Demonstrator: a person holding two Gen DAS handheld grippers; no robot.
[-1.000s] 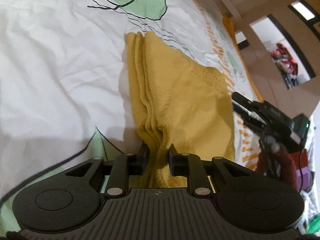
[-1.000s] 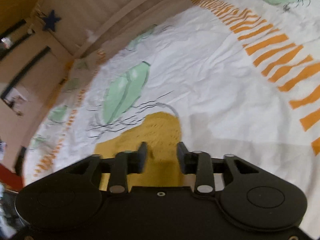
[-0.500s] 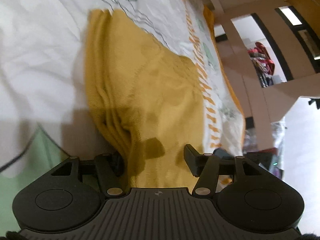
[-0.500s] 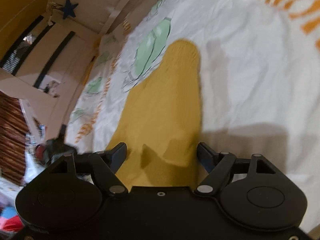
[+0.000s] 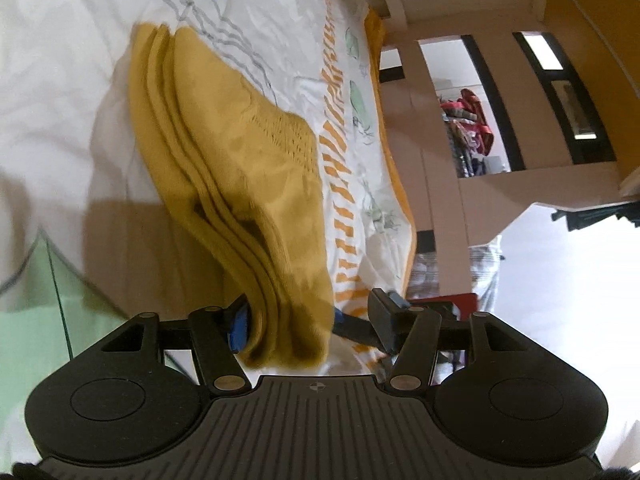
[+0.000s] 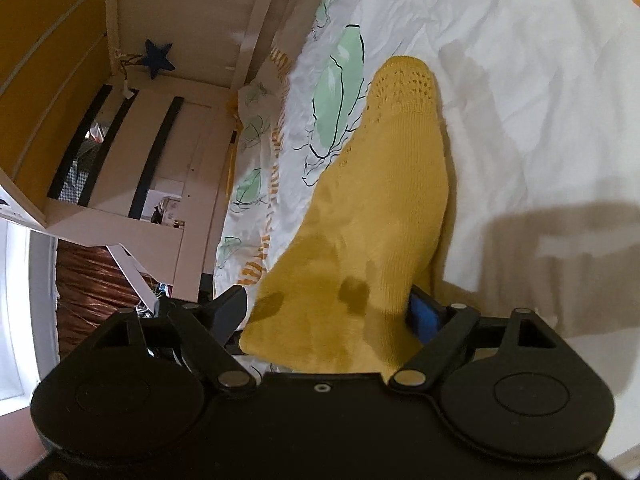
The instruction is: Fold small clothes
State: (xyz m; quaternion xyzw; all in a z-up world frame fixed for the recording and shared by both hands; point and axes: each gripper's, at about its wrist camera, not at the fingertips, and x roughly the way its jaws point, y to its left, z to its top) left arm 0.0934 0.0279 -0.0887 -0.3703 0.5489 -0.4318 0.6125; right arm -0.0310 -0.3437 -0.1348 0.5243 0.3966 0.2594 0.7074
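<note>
A: Left gripper (image 5: pixel 308 326): jaws parted, steady. The near end of the folded sock (image 5: pixel 240 168) lies between them; one finger sits at its layered edge, the other stands clear of the cloth. No pinch.

B: Right gripper (image 6: pixel 324 312): jaws opening, wide. The sock's (image 6: pixel 372 216) other near end is between them. The blue pad on one side is just beside the cloth, the other finger is apart. Not gripping.

A: The sock rests on the bed sheet (image 5: pixel 60 80), a yellow stack, several layers showing along one long edge, the knit-patterned end farthest from both grippers.

B: Judgement: this is the release after a fold. To do it well, draw both grippers straight back along the sock's length and keep them low, so no finger catches a layer.

A: Risk: the left finger at the stacked edge could drag the top layer and splay the fold. Widen first, then retreat.

B: Agreed. The bed frame (image 6: pixel 248 40) beyond the sheet is well clear, no obstacle there.
</note>
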